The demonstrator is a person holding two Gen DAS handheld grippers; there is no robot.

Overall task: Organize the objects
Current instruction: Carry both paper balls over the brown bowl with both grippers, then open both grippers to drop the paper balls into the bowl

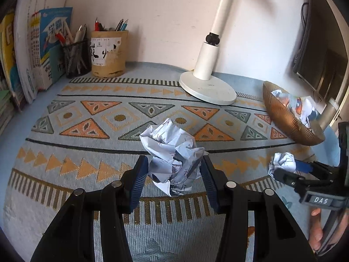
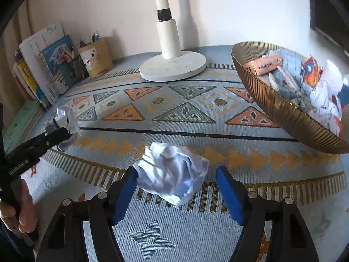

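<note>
- A patterned mat [image 1: 91, 131] covers the table.
- A white lamp [image 2: 172, 65] stands at 12 o'clock in the right view.
- A gold bowl [image 2: 268, 100] at 2 o'clock holds crumpled paper and a small box [image 2: 265, 64].
- Books [image 1: 32, 50] and pen cups [image 1: 109, 54] sit at 10 o'clock in the left view.
- The left gripper [image 1: 174, 170] is clenched on a paper ball [image 1: 172, 152].
- The right gripper [image 2: 176, 187] is spread wide; a second ball [image 2: 172, 174] touches its left finger only.
</note>
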